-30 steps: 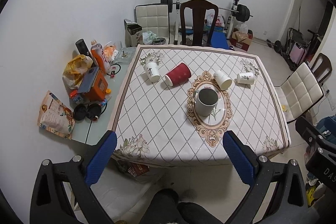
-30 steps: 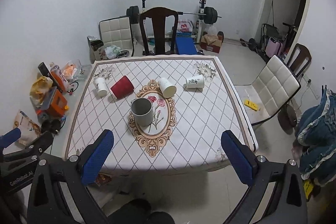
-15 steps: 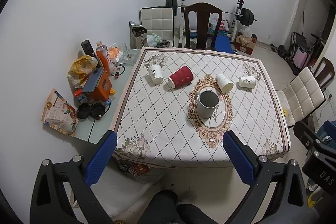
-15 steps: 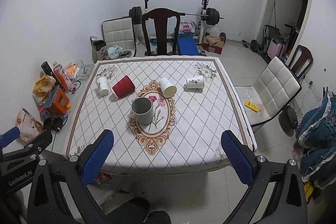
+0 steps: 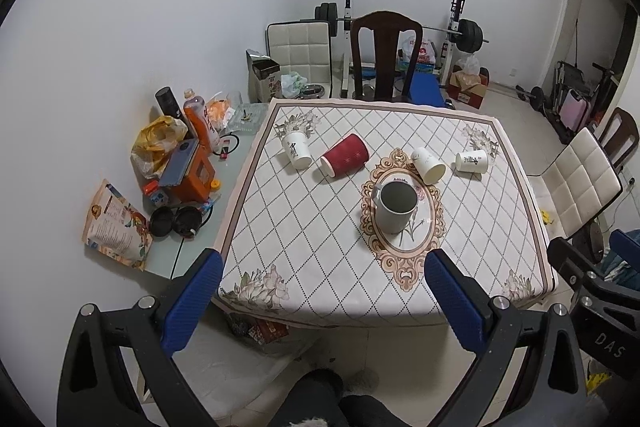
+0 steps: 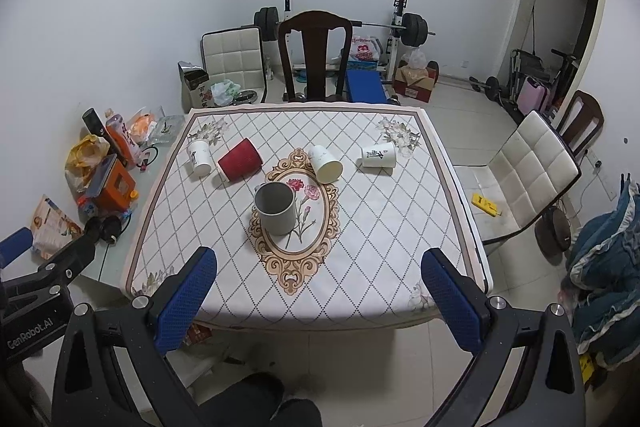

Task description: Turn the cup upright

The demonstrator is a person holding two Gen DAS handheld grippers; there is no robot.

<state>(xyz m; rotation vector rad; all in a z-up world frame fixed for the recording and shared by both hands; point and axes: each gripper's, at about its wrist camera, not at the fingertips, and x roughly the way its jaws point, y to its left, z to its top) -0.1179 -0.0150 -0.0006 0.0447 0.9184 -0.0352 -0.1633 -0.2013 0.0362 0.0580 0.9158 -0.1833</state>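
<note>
Both claws — left claw (image 5: 320,301) and right claw (image 6: 318,299) — gape wide and empty before the counter (image 6: 392,227), where a red cup (image 6: 239,165) lies tipped beside three toppled white cups — grey mug (image 6: 276,209) upright

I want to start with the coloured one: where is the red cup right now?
The red cup lies on its side on the table's far left, between a tipped white cup and the upright grey mug.

Red cup (image 5: 344,156) and three white cups (image 5: 428,165) on their sides
</note>
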